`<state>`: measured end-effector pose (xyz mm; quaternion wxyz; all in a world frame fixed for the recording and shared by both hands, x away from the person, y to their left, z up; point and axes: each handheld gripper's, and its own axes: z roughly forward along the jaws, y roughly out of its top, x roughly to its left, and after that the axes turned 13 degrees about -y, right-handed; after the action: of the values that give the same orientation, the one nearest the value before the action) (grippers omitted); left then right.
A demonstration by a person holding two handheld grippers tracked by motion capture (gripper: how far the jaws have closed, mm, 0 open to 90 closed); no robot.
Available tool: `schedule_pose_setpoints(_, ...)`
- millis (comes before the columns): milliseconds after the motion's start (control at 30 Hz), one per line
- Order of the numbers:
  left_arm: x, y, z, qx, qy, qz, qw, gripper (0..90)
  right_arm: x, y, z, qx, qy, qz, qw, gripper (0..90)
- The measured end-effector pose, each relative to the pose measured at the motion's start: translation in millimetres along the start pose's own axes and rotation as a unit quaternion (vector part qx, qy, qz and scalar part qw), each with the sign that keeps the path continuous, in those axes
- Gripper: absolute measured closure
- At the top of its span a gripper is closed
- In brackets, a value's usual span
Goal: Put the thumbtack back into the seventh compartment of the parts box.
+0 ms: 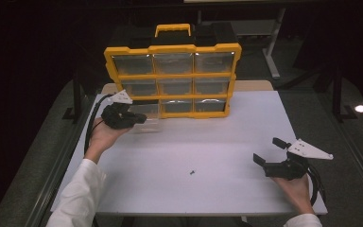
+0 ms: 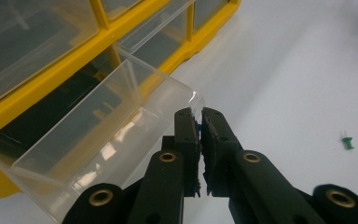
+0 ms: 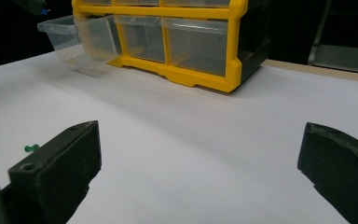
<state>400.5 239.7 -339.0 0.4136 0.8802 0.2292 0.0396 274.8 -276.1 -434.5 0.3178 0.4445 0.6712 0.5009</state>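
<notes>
High view has a yellow drawer cabinet [image 1: 172, 71] standing at the far side of the white table [image 1: 217, 142]. Its bottom-left clear drawer [image 2: 107, 126] is pulled out, and the left gripper [image 2: 200, 122], jaws pressed nearly together on something small and blue, sits at the drawer's front corner. A green pushpin [image 1: 192, 172] lies well in front of the cabinet. The right gripper [image 1: 269, 151], jaws spread wide and empty, rests near the cabinet's right-front side of the table.

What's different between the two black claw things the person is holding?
The left hand-held gripper has its jaws pressed together, with a speck of blue between them, at the rim of the pulled-out clear drawer. The right hand-held gripper has its jaws spread wide and holds nothing. The left is up by the yellow organizer; the right hovers over bare table. Both are black with trailing cables.
</notes>
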Motion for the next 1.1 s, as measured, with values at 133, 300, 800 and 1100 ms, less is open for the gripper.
schedule_pose_setpoints(133,5.1,3.1,3.9,0.012,0.01,-0.003,0.9999,85.2,0.9,-0.2,1.4,0.003,0.0,0.0,1.0,0.0)
schedule_pose_setpoints(300,11.9,5.7,5.8,0.014,0.018,-0.012,0.9997,85.2,1.2,-0.5,1.9,0.004,0.001,-0.003,1.0,0.0)
schedule_pose_setpoints(800,33.1,11.7,12.1,0.034,0.037,-0.046,0.9977,84.9,0.7,-0.8,2.5,0.008,0.002,-0.003,1.0,0.0)
schedule_pose_setpoints(1100,34.1,12.1,3.6,-0.012,0.011,-0.07,0.9975,43.4,0.2,-1.1,2.1,0.008,0.001,-0.003,1.0,0.0)
